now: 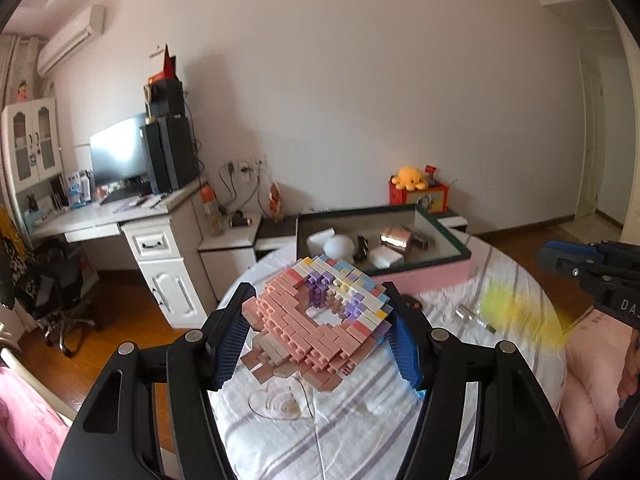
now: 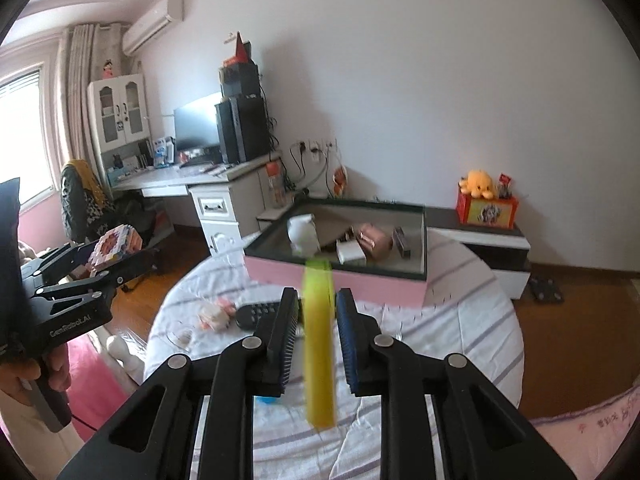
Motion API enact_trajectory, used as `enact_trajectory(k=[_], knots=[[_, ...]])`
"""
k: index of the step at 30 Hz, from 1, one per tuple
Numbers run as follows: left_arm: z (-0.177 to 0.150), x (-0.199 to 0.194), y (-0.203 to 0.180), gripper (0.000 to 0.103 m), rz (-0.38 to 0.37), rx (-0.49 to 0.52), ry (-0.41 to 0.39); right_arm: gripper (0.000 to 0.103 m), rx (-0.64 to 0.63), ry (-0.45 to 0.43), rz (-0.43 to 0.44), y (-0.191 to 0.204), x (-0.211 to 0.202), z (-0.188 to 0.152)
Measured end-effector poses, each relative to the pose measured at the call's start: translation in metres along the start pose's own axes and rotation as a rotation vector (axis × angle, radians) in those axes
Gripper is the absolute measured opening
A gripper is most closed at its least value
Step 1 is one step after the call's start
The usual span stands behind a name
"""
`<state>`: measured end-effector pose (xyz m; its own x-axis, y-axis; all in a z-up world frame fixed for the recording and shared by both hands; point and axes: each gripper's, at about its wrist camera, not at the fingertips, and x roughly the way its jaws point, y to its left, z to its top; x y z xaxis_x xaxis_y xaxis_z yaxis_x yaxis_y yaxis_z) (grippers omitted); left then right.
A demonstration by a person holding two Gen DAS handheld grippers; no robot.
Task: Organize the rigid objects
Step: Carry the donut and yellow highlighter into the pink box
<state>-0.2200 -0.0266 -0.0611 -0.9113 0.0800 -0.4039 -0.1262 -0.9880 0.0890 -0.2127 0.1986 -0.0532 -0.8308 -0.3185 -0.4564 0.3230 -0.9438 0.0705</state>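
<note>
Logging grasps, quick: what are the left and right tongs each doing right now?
Left tongs: closed on the brick model.
Right tongs: yellow bar between the pads; grip cannot be told.

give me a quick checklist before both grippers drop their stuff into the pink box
1. Left gripper holds the brick model between both pads: ok.
2. Right gripper grip on the yellow piece: cannot tell; it is motion-blurred and gaps show beside it.
3. Pink box open on top: ok.
4. Free space in the box: ok; front left floor is bare, items sit mid and right.
5. Left gripper over the box: not ok, short of its rim.
6. Remote on the cloth below the path: ok, lies flat.
</note>
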Motion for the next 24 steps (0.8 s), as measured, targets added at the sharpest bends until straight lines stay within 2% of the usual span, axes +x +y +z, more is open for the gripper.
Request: enact_trajectory(k=[6,9,11,15,18,21,24], knots=[[0.009,0.009,0.004,0.064,0.008,-0.001,-0.004,0.011,-0.033,0.004,0.002,-0.001,0.007,0.012],[0.001,0.024,0.000,0.064,-0.002,0.012,0.040,0.011,-0.040,0.061,-0.012,-0.007,0.026,0.000],[-0.006,0.032,-0.003,0.064,-0.015,0.018,0.072,0.011,-0.062,0.144,0.001,-0.011,0.041,-0.020],[-0.017,0.044,-0.005,0.064,-0.033,0.031,0.114,0.011,-0.059,0.269,-0.049,-0.029,0.061,-0.059],[-0.021,0.048,-0.009,0.064,-0.050,0.031,0.129,0.013,-0.049,0.339,-0.067,-0.041,0.072,-0.080],[-0.023,0.050,-0.014,0.064,-0.057,0.042,0.137,0.021,-0.052,0.388,-0.058,-0.045,0.080,-0.092],[-0.024,0.050,-0.018,0.064,-0.068,0.050,0.144,0.027,-0.064,0.393,-0.054,-0.041,0.081,-0.098]])
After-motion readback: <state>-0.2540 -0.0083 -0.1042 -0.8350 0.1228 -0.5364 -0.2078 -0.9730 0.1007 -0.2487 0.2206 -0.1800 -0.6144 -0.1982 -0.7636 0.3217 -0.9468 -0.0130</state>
